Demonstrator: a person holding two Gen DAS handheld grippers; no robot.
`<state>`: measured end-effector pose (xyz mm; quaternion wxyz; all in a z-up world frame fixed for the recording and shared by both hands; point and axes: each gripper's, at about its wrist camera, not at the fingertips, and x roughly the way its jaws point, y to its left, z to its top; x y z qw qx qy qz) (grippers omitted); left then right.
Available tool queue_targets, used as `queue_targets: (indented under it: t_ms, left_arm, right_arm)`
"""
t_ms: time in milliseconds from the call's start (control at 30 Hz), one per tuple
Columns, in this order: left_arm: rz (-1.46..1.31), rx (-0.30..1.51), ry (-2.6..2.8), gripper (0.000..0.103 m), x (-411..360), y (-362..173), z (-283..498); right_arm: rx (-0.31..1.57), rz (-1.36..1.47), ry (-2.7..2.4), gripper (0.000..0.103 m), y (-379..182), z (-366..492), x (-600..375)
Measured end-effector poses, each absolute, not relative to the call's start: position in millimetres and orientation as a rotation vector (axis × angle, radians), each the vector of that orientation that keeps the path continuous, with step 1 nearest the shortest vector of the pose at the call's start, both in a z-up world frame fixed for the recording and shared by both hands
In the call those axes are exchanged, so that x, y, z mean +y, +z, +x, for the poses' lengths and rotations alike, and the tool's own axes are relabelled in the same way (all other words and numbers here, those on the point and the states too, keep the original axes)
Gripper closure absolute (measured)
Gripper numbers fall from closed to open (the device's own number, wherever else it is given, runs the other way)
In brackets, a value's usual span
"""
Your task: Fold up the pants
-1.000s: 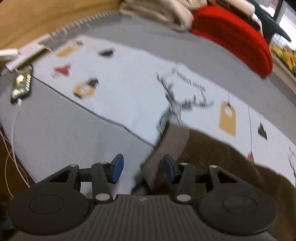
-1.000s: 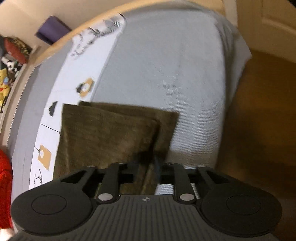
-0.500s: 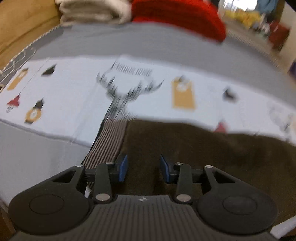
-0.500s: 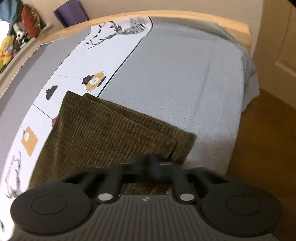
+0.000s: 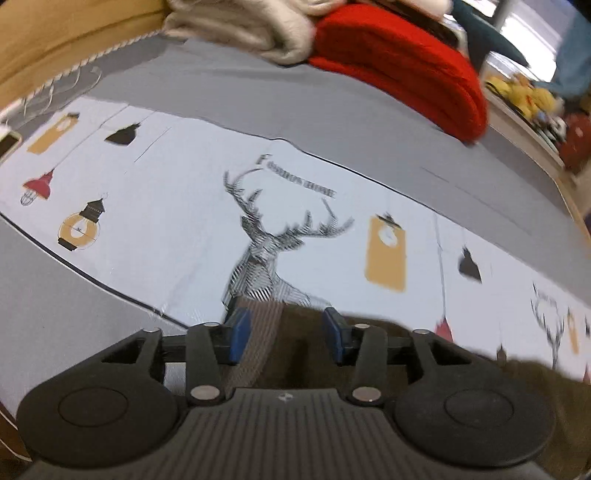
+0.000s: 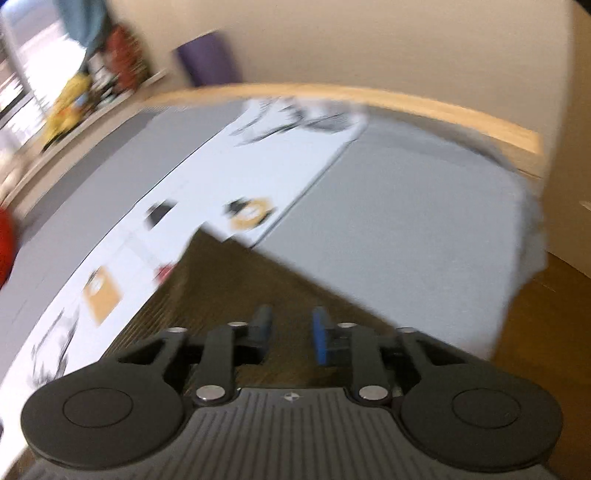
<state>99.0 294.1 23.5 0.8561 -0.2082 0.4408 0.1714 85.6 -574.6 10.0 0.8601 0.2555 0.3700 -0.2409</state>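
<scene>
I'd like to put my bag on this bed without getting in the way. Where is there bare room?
The plain grey stretch between the brown pants and the wooden bed frame is bare. So is the grey band between the printed deer panel and the red blanket. It is crowded there: red blanket, beige blanket.

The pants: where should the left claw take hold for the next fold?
Likely the striped waistband end of the pants, coming in low from the near edge. That edge already sits between the open left claw fingers, and it is a thick, flat band on the bedsheet.
</scene>
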Motion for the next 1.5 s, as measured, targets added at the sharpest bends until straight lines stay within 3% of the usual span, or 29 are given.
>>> queue_targets:
  t_ms: [100, 333, 367, 400, 500, 567, 633, 733, 800, 867, 967, 1133, 1200, 1267, 1367, 1500]
  left_arm:
    - [-0.483, 0.971, 0.354, 0.028, 314, 4, 119]
    - [-0.666, 1.044, 0.338, 0.028, 346, -43, 131]
    - [-0.645, 1.067, 0.332, 0.029, 344, -46, 134]
    - [-0.618, 1.075, 0.325, 0.041, 340, -47, 134]
    - [-0.544, 1.011, 0.270, 0.064, 331, -24, 124]
    - [-0.544, 0.944, 0.280, 0.070, 331, -7, 106]
    - [-0.556, 0.949, 0.340, 0.069, 333, -6, 94]
    - [-0.543, 1.064, 0.450, 0.052, 340, -29, 99]
    - [-0.440, 1.003, 0.563, 0.062, 335, -14, 97]
    - [-0.243, 0.886, 0.561, 0.060, 313, 11, 94]
    - [-0.252, 0.774, 0.293, 0.060, 285, 27, 89]
    - [-0.180, 1.014, 0.073, 0.061, 240, -18, 117]
    - [-0.086, 1.150, 0.154, 0.083, 238, -47, 130]
    - [-0.061, 1.173, 0.193, 0.085, 237, -51, 138]
    - [-0.041, 1.077, 0.211, 0.075, 223, -35, 141]
    - [-0.110, 1.000, 0.055, 0.074, 211, -21, 143]
  right_arm:
    - [0.874, 0.530, -0.452, 0.071, -2, 98, -567]
    - [1.018, 0.507, -0.476, 0.070, -23, 105, -556]
    - [1.030, 0.505, -0.485, 0.070, -27, 106, -556]
    - [1.043, 0.500, -0.495, 0.070, -29, 108, -557]
    - [1.053, 0.495, -0.509, 0.070, -33, 109, -555]
    - [1.053, 0.486, -0.516, 0.070, -33, 110, -554]
    - [1.059, 0.469, -0.513, 0.070, -33, 111, -553]
    - [1.073, 0.444, -0.505, 0.070, -35, 113, -553]
    - [1.076, 0.426, -0.505, 0.070, -35, 114, -552]
    - [1.078, 0.414, -0.511, 0.070, -34, 113, -550]
    - [1.075, 0.413, -0.511, 0.069, -33, 114, -548]
    - [1.009, 0.425, -0.526, 0.069, -22, 114, -548]
    - [0.946, 0.425, -0.521, 0.069, -12, 114, -547]
    - [0.875, 0.430, -0.505, 0.069, -2, 114, -546]
    - [0.792, 0.462, -0.491, 0.068, 6, 119, -548]
    - [0.731, 0.527, -0.456, 0.062, 4, 137, -558]
